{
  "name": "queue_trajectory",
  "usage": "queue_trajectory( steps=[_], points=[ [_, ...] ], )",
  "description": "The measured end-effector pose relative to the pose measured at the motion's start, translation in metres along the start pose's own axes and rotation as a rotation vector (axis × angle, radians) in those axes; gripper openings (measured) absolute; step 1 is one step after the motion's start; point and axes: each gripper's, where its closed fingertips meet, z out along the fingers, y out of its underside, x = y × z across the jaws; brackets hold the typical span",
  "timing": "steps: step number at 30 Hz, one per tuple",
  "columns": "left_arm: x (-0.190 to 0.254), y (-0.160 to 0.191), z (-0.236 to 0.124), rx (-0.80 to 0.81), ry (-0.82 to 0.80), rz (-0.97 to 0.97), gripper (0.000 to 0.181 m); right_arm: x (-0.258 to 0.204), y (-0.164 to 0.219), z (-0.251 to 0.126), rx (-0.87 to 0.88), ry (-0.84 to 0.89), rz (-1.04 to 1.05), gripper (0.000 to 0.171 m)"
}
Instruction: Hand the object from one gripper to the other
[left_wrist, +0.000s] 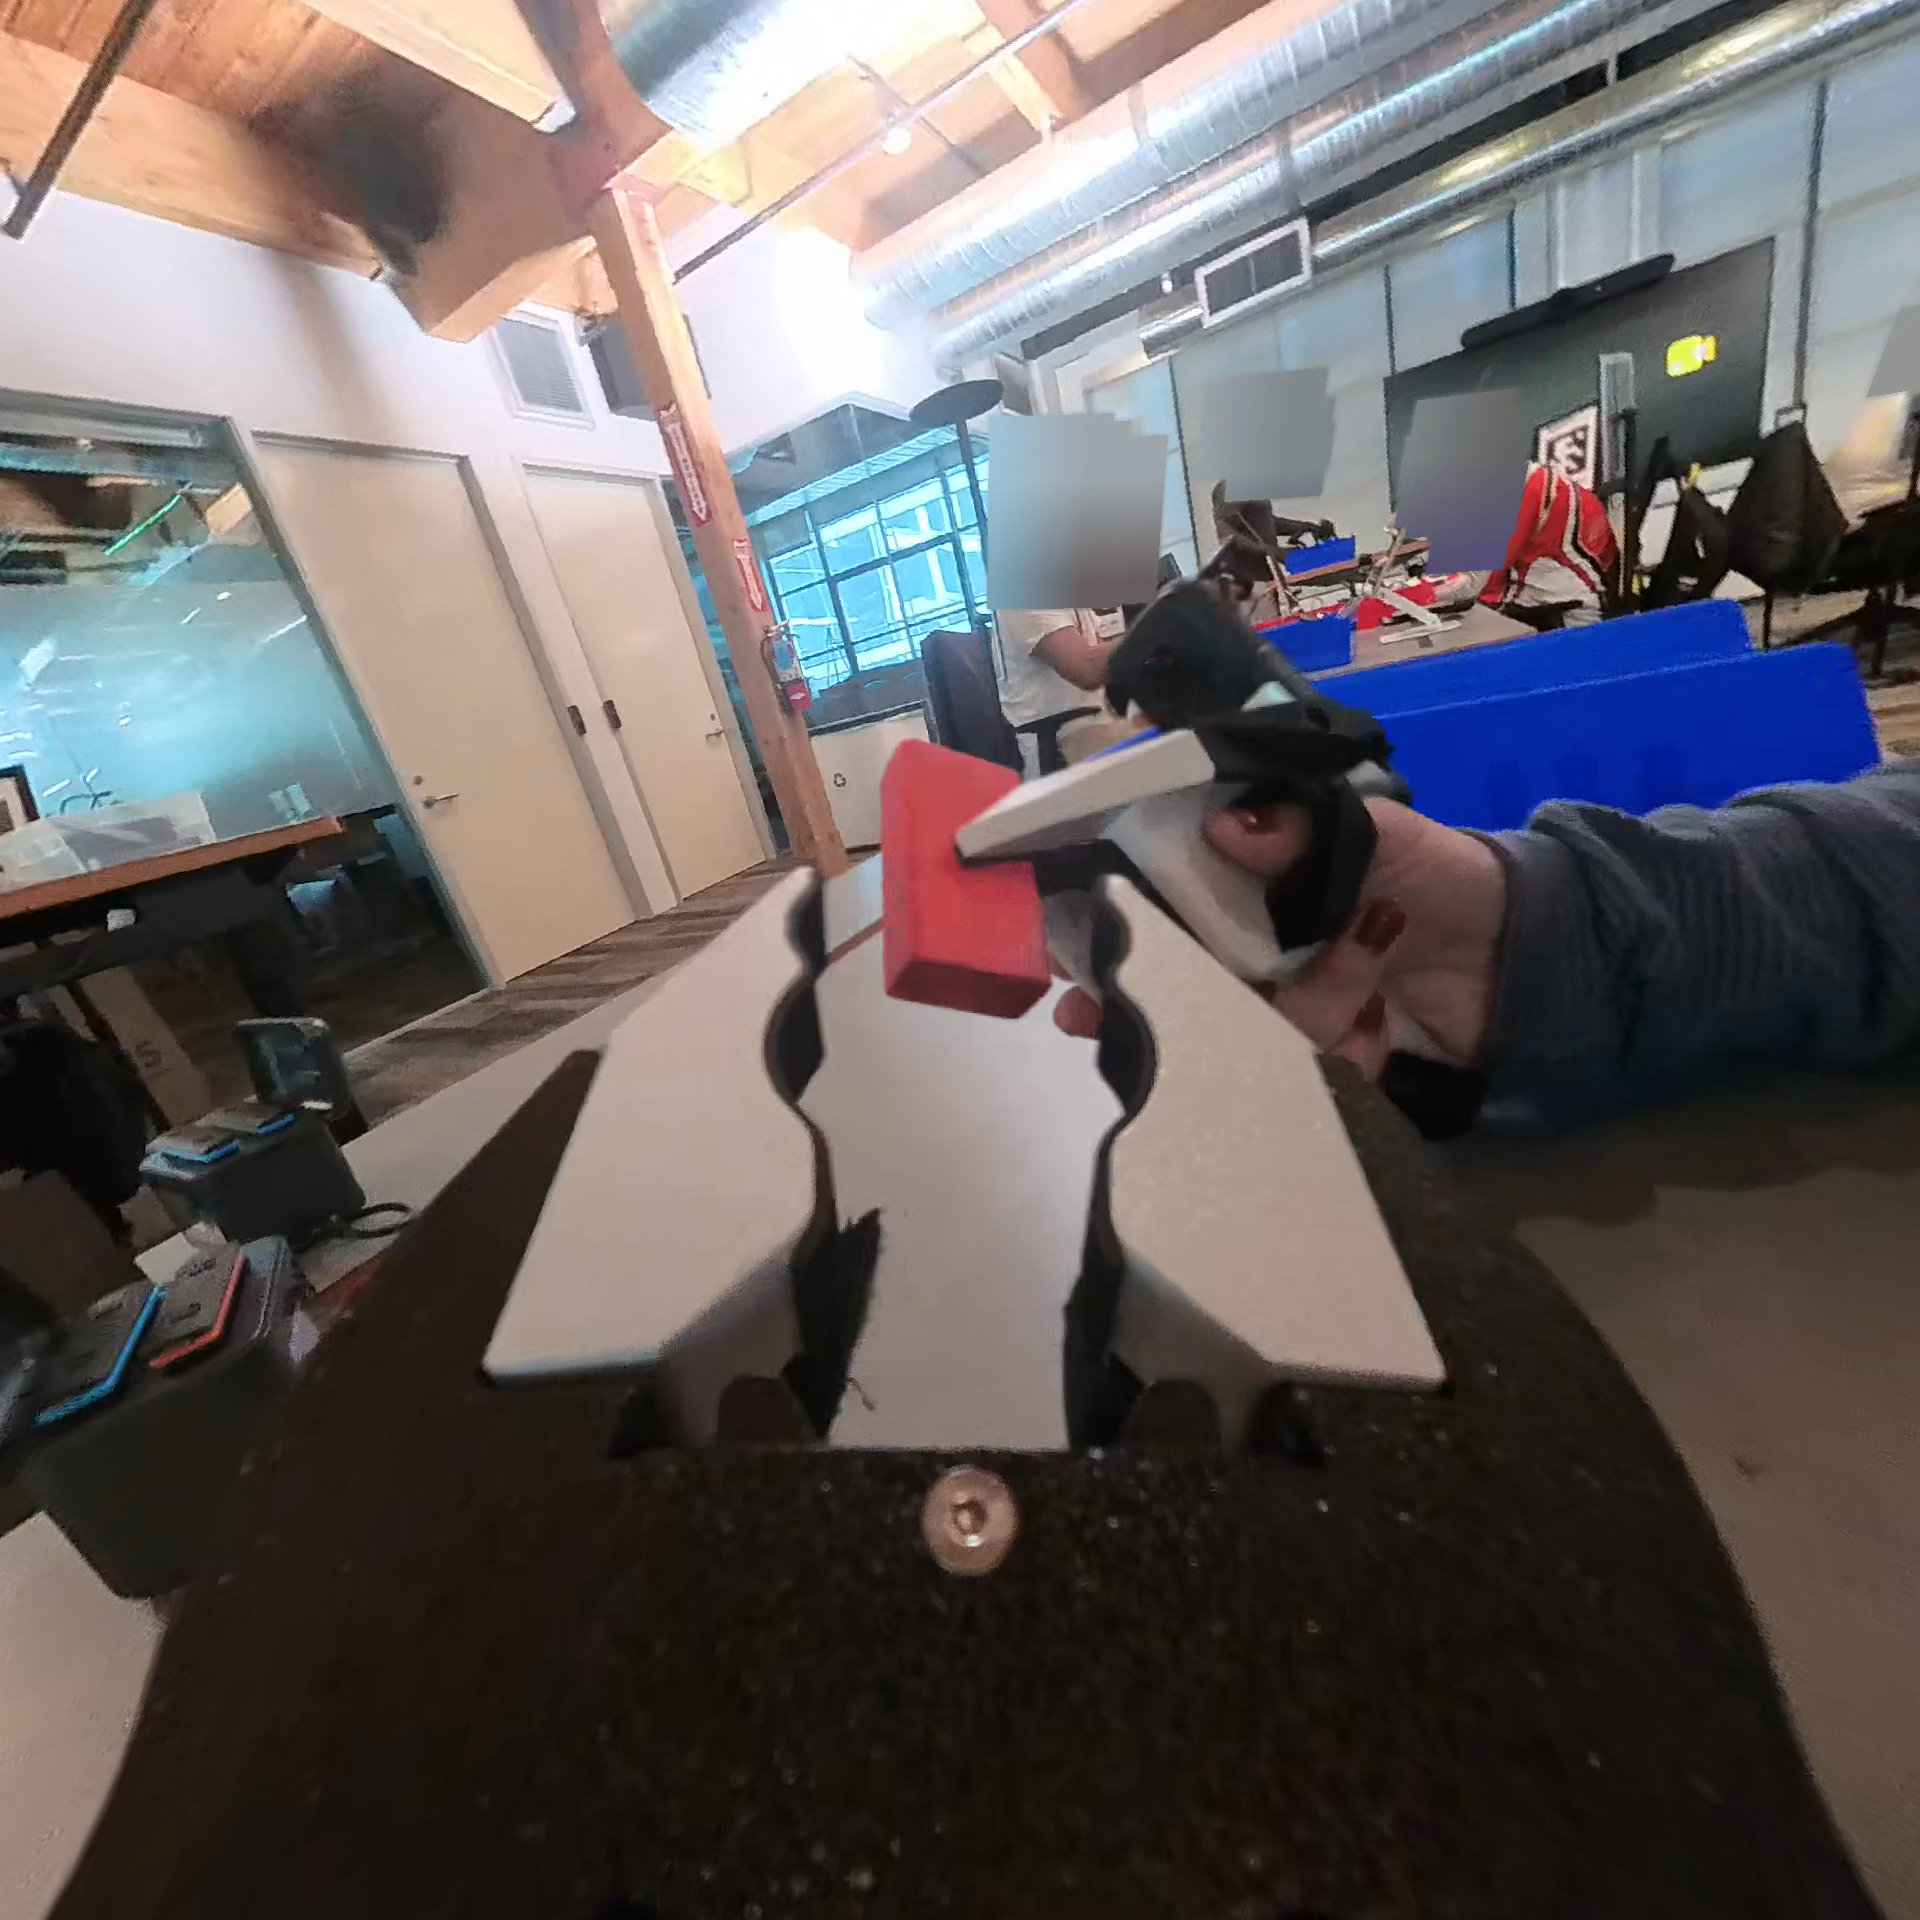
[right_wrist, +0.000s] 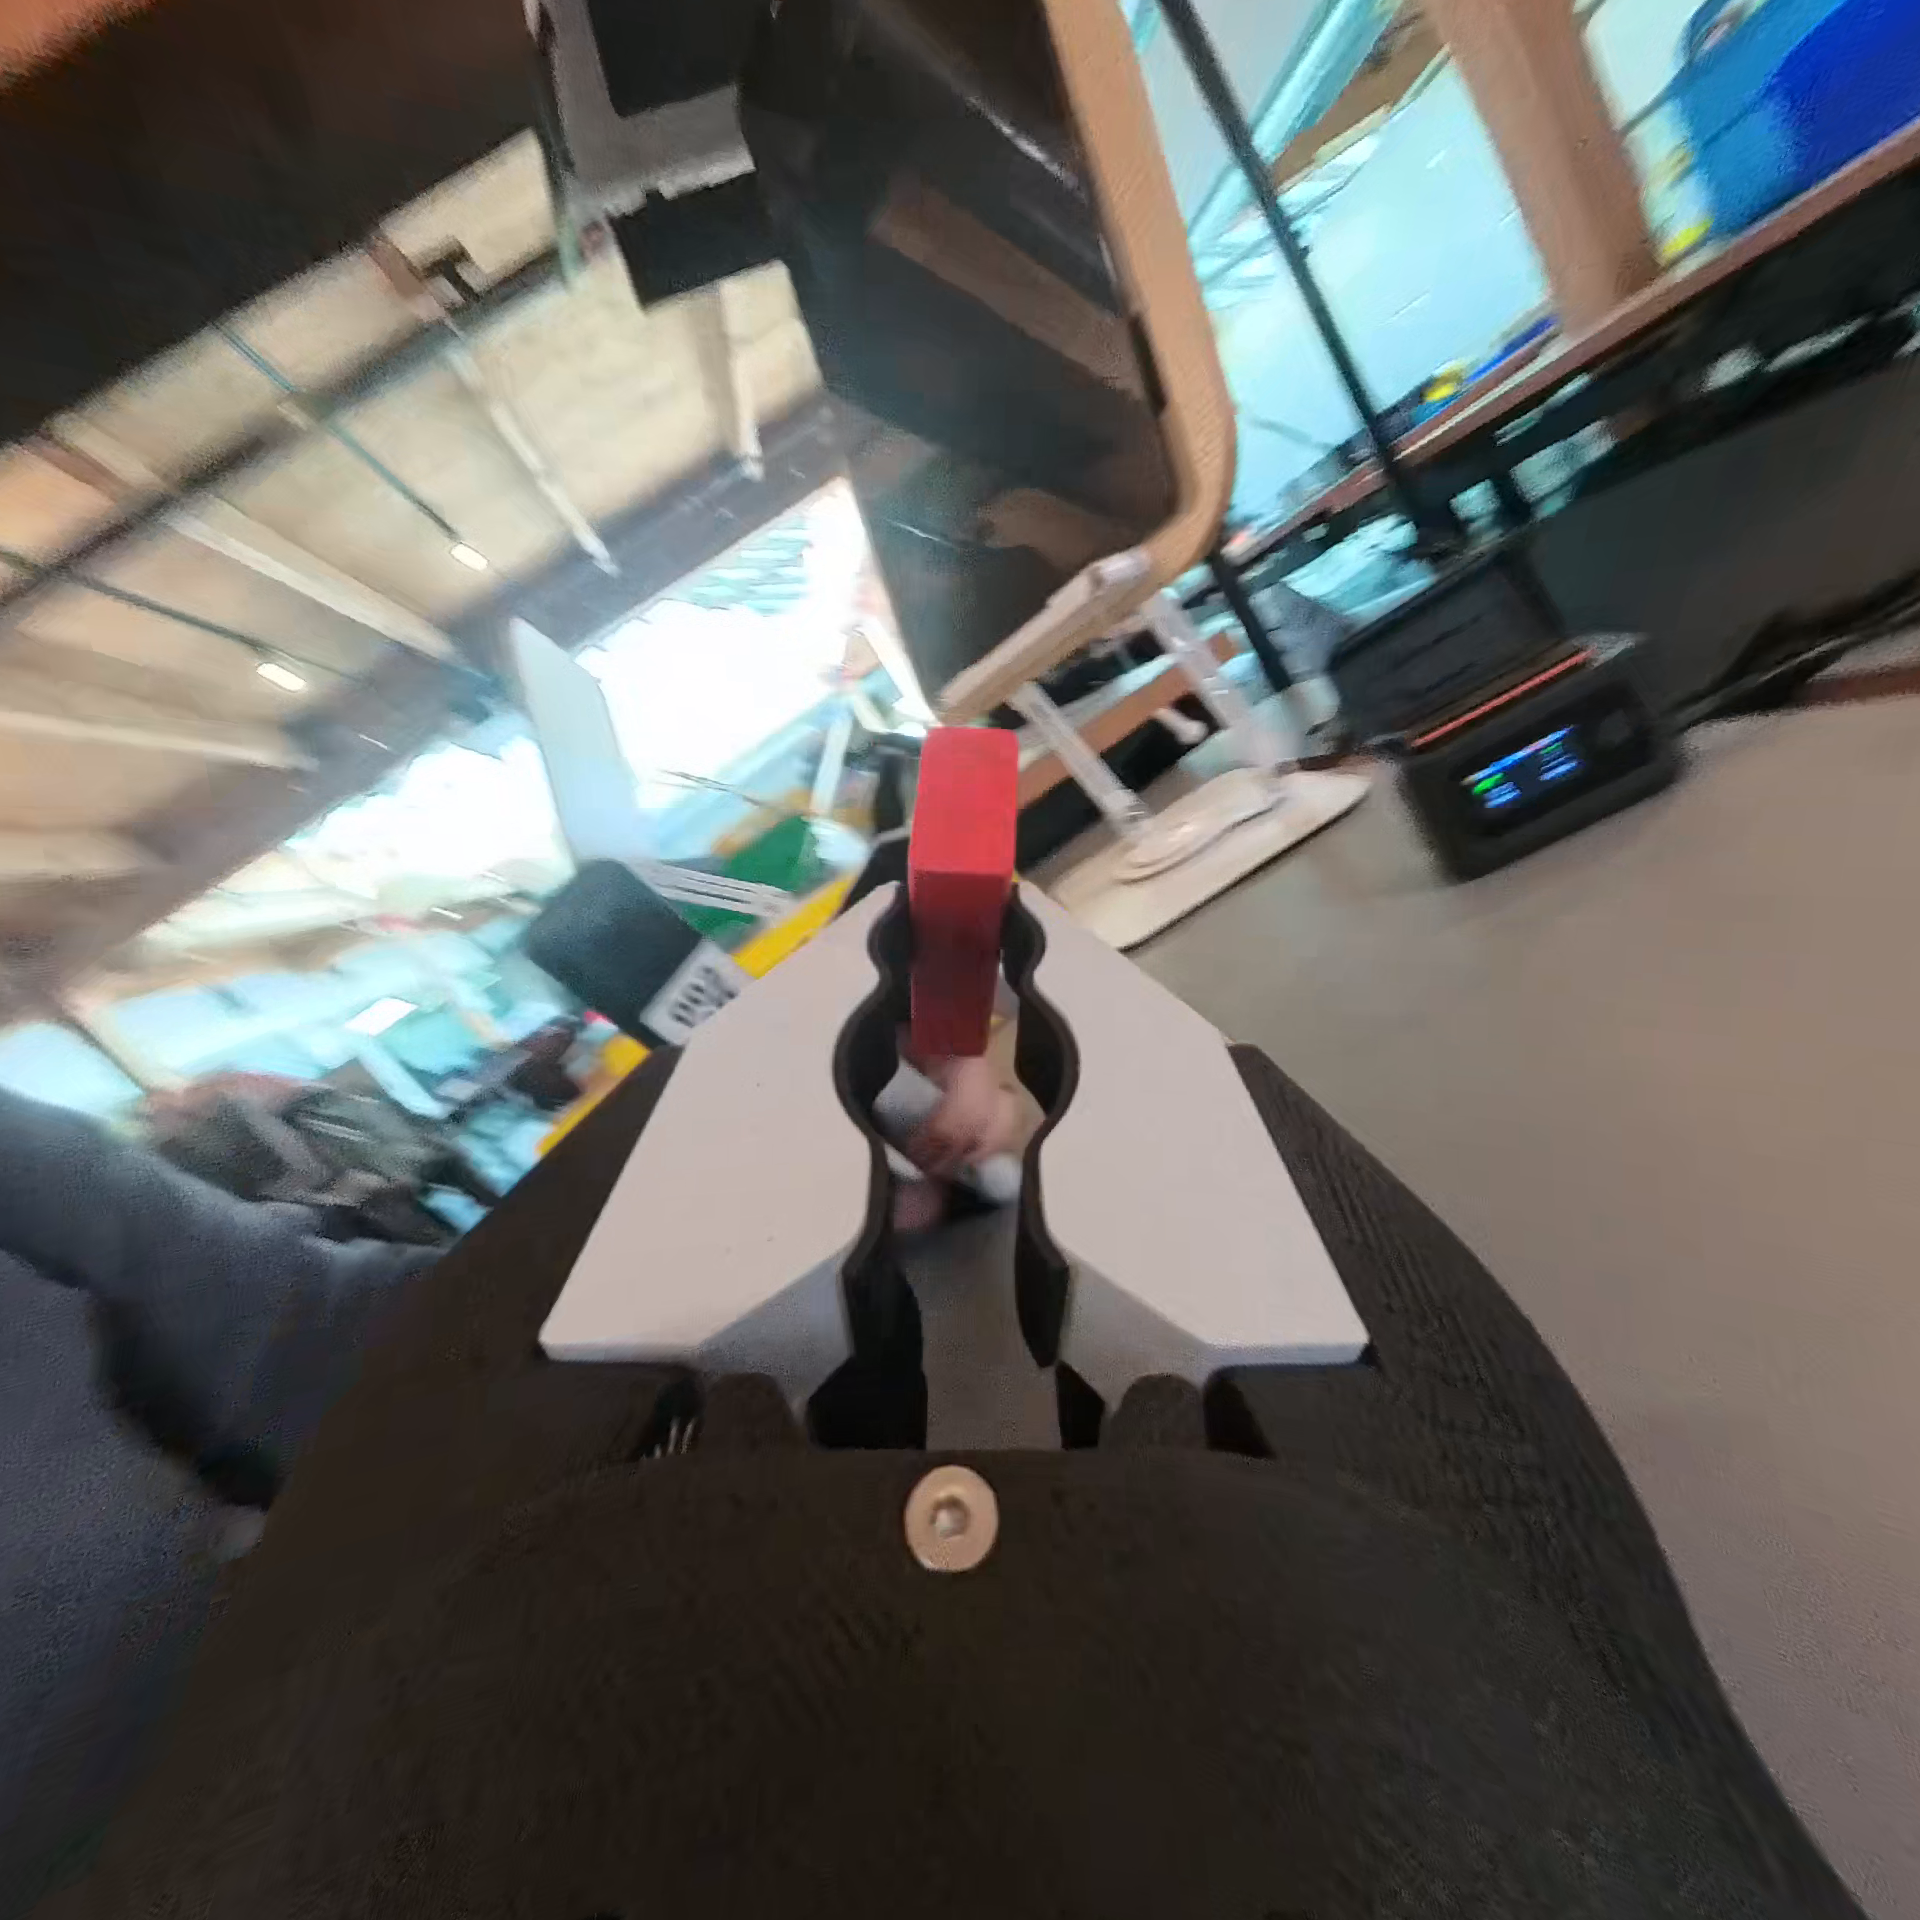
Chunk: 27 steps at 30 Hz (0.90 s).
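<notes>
A red rectangular block (left_wrist: 961, 914) is pinched near its middle by my right gripper (left_wrist: 977, 857), which comes in from the right in the left wrist view, held by a hand in a grey sleeve (left_wrist: 1662, 935). My left gripper (left_wrist: 956, 894) is open, and the block's lower end hangs between its fingertips without a clear touch. In the right wrist view my right gripper (right_wrist: 956, 914) is shut on the red block (right_wrist: 961, 831), which sticks out upright past the fingertips.
A grey tabletop (right_wrist: 1558, 1143) lies below both grippers. A black device with a lit screen (right_wrist: 1527, 779) stands at the right. Blue bins (left_wrist: 1610, 727) stand behind the right hand. Battery cases (left_wrist: 239, 1174) sit at the left. People sit at far desks. The grippers are tip to tip, or close to it.
</notes>
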Motion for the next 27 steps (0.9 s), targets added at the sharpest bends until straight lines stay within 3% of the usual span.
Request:
queue_trajectory(
  steps=[4, 10, 13, 17, 22, 24, 27],
  points=[
    [-0.015, -0.002, -0.003, 0.021, -0.055, -0.099, 0.067, 0.017, -0.010, -0.008, -0.014, 0.278, -0.519, 0.014],
    [-0.036, -0.004, -0.009, 0.054, -0.141, -0.189, 0.064, 0.025, -0.012, -0.014, -0.148, 0.664, -1.439, 0.015],
    [-0.041, -0.003, -0.010, 0.061, -0.163, -0.218, 0.063, 0.024, -0.006, -0.013, -0.216, 0.736, -1.743, 0.014],
    [-0.047, -0.002, -0.012, 0.066, -0.182, -0.251, 0.060, 0.032, -0.012, -0.023, -0.245, 0.841, -1.782, 0.014],
    [-0.050, -0.004, -0.014, 0.084, -0.184, -0.277, 0.058, 0.031, -0.014, -0.041, -0.295, 0.931, -1.660, 0.014],
    [-0.051, -0.004, -0.015, 0.089, -0.188, -0.286, 0.056, 0.010, -0.025, -0.047, -0.286, 0.963, -1.530, 0.014],
    [-0.053, -0.003, -0.015, 0.087, -0.192, -0.295, 0.055, -0.045, -0.074, -0.067, -0.224, 1.000, -1.311, 0.015]
  ],
)
